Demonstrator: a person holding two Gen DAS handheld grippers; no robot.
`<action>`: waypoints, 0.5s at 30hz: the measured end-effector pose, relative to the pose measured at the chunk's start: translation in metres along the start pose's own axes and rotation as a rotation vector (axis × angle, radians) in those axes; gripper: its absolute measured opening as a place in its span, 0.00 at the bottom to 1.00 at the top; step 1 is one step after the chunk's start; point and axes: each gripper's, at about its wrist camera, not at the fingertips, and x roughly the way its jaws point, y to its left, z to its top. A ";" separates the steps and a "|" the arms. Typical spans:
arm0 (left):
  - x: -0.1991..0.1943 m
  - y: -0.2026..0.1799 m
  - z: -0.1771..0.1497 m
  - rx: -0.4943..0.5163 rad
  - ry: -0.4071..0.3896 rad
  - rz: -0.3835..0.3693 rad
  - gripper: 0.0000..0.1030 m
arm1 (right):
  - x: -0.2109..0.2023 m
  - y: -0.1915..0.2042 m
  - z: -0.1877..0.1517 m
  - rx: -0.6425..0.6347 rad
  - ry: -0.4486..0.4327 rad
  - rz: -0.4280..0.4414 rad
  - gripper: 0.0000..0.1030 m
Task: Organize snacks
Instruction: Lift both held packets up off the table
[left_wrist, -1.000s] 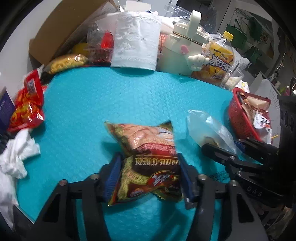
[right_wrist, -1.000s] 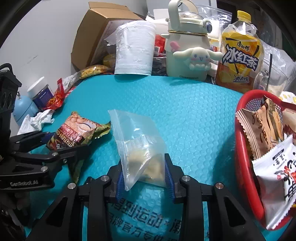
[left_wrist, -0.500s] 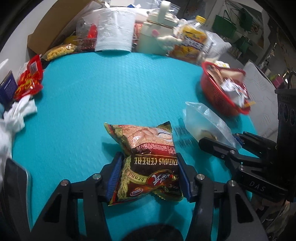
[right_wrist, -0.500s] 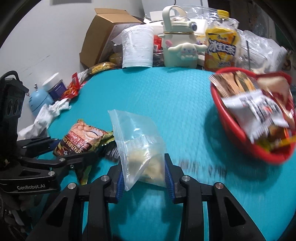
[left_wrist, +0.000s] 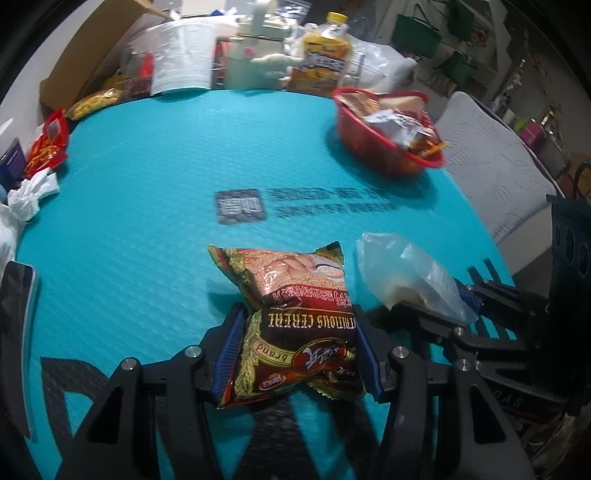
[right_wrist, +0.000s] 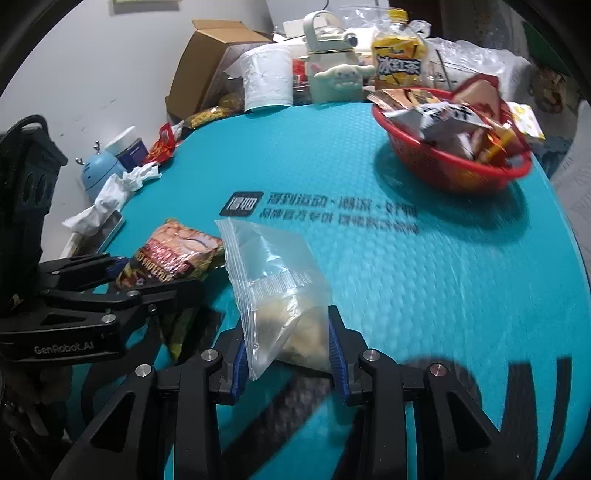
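Observation:
My left gripper (left_wrist: 295, 347) is shut on a red-brown cereal packet (left_wrist: 291, 306), carried above the turquoise mat (left_wrist: 147, 206). Beside it on the right, my right gripper (right_wrist: 288, 347) is shut on a clear zip bag (right_wrist: 273, 280) with pale food in its bottom. From the right wrist view the cereal packet (right_wrist: 173, 254) and left gripper (right_wrist: 122, 280) show at lower left. In the left wrist view the zip bag (left_wrist: 406, 273) sits at right in black fingers (left_wrist: 428, 314). A red basket (right_wrist: 454, 166) full of snack packets stands at the mat's far right; it also shows as the red basket (left_wrist: 391, 147).
Along the mat's far edge stand a cardboard box (right_wrist: 210, 62), a paper roll (right_wrist: 267, 79), a cream kettle (right_wrist: 332, 70) and an iced tea bottle (right_wrist: 399, 62). Red snack packs (left_wrist: 48, 147), crumpled tissue (right_wrist: 110, 195) and a blue jar (right_wrist: 98, 170) lie at the left edge.
Both grippers have drawn back from the far edge with their packets still held. The red basket and back-row items now look farther off, and the mat's printed logo has come into view.

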 end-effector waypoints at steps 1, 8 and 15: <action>0.000 -0.005 -0.001 0.007 0.000 -0.009 0.53 | -0.004 -0.001 -0.004 0.008 -0.005 -0.001 0.35; -0.005 -0.030 -0.006 0.045 -0.002 -0.064 0.53 | -0.030 -0.011 -0.028 0.079 -0.036 -0.001 0.35; -0.011 -0.057 0.006 0.100 -0.032 -0.107 0.41 | -0.059 -0.023 -0.034 0.108 -0.086 -0.025 0.35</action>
